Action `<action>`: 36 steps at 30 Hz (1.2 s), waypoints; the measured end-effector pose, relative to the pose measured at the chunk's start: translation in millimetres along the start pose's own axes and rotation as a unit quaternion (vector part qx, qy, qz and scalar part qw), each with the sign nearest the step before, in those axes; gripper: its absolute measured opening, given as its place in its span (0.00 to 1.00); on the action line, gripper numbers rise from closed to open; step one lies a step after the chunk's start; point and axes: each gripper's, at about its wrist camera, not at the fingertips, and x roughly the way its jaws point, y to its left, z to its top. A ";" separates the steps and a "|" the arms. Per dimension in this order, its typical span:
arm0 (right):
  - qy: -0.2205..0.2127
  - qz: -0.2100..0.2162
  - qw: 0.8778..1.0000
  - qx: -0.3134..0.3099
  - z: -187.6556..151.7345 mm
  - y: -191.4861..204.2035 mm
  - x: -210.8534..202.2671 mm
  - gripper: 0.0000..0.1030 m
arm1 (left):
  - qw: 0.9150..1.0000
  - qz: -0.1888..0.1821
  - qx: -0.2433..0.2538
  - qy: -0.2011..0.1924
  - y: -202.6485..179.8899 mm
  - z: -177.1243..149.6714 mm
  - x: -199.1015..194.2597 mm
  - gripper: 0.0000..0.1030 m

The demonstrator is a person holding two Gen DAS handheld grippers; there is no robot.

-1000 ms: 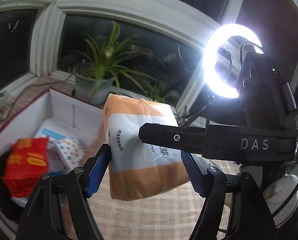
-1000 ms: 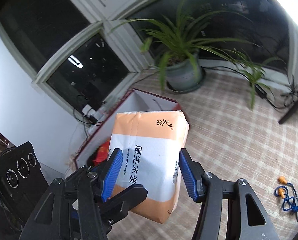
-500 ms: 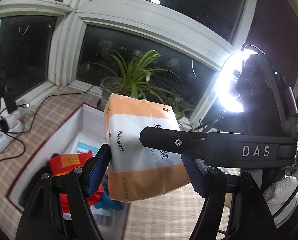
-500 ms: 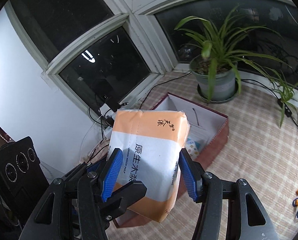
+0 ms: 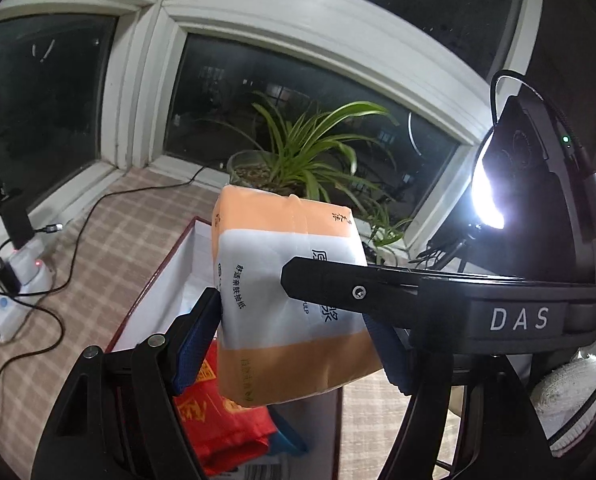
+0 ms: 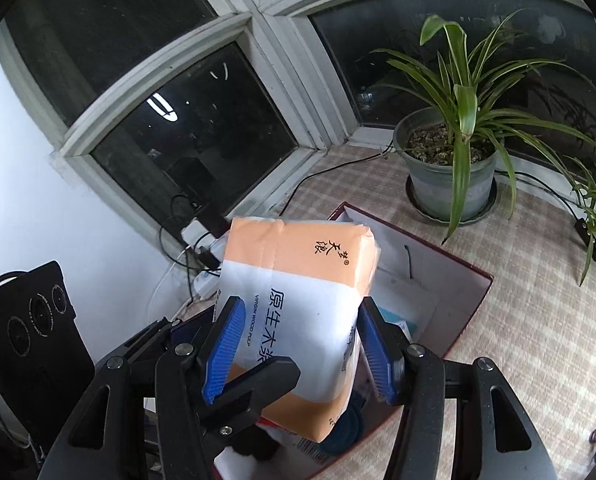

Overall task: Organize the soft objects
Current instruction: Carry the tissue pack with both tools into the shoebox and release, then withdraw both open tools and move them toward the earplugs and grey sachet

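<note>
While both claws grip it at once, the orange-and-white plastic-wrapped tissue pack (image 5: 294,300) hangs in the air, its long axis running away from the claws and tilted upward, its lower end right over the open maroon cardboard box with the white lining (image 6: 454,304). The left claw (image 5: 294,344) has its blue pads pressed against the pack's two narrow sides near the bottom; the right claw (image 6: 298,356) is clamped across the same lower part from a crossing angle, one of its black fingers lying over the printed face. Neither claw is nearer than the other: each holds the pack at about the same height.

What matters next, I'd say, is that the box lies straight below and a little forward of the pack, so the pack has to go down, not sideways. A crumpled red foil bag (image 5: 222,424) already sits in the near end of the box, directly under the pack, so the landing spot looks crowded. A green spider plant in a grey pot (image 6: 454,168) stands on the checked mat beyond the box, well clear of the descent.
</note>
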 end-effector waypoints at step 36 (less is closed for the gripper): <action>-0.021 -0.043 0.998 0.040 -11.3 -52.3 -3.3 0.63 | 0.999 0.024 -0.026 0.024 9.4 -3.9 2.3 0.68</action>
